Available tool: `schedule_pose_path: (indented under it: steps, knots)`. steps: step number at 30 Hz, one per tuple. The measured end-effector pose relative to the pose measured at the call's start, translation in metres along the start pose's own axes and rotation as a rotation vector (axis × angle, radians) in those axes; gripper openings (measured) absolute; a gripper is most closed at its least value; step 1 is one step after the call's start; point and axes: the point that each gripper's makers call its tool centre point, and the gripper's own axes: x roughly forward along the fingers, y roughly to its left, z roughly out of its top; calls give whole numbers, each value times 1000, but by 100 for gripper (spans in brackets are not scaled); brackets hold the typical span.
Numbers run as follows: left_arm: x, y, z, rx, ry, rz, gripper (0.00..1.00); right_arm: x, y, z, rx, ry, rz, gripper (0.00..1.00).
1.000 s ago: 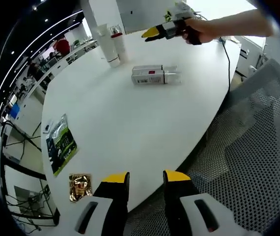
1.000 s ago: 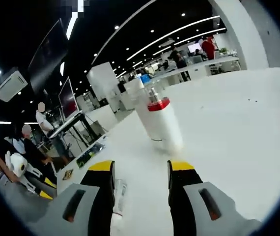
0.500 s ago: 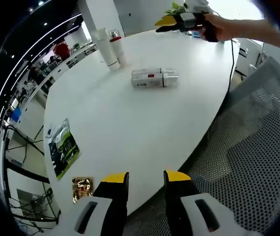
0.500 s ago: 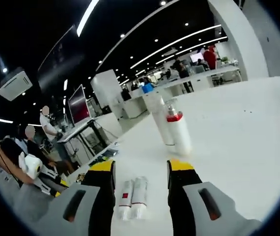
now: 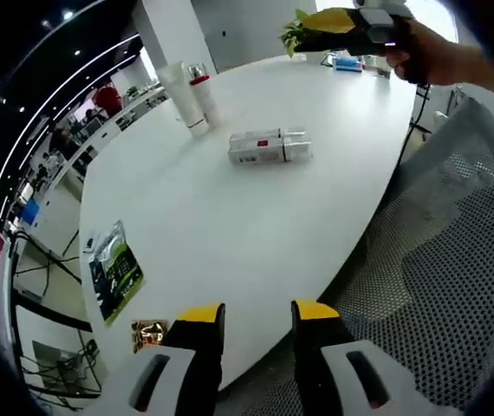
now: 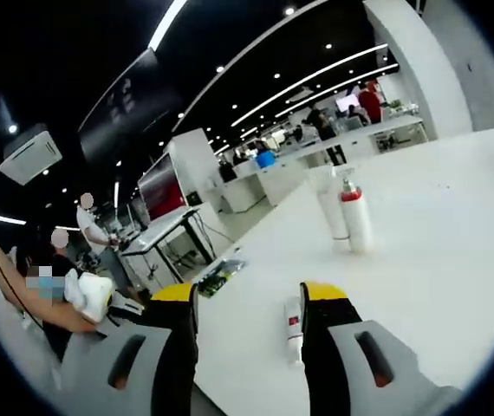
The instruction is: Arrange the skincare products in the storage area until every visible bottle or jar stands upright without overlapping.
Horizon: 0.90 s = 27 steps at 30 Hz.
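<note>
On the white table (image 5: 230, 225) a white tube (image 5: 178, 87) and a white bottle with a red band (image 5: 204, 97) stand upright side by side at the far end. Two white bottles (image 5: 269, 146) lie flat, pressed together, near the middle. My left gripper (image 5: 256, 316) hovers open at the table's near edge, nothing between its fingers. A hand holds my right gripper (image 5: 334, 22) high above the far side. In the right gripper view that gripper (image 6: 249, 299) is open and empty, the lying bottles (image 6: 293, 328) below it, the red-banded bottle (image 6: 356, 221) and the tube (image 6: 327, 201) farther off.
A green packet (image 5: 113, 269) and a small gold packet (image 5: 150, 332) lie near the table's left edge. A grey mesh chair (image 5: 438, 260) stands to the right of the table. Other desks and people are in the background.
My right gripper has drawn back and up from the upright bottle and tube, so they look smaller and the lying bottles have come into its view. The left gripper has barely shifted.
</note>
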Motion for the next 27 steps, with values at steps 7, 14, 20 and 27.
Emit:
schedule_pose_path:
  steps: [7,14,20,27]
  knots:
    - [-1,-1,2,-1,-18,-8,31,-17,32,-21,-3,9,11,42]
    - [3,-3,-10,-2,48,-18,33,-27,43,-52,-18,84,2,41]
    - [3,-6,-10,1,48,-36,34,-26,37,-44,-33,53,-27,41]
    - [4,-9,-9,-30,47,-55,37,-22,42,-60,-101,116,-39,36]
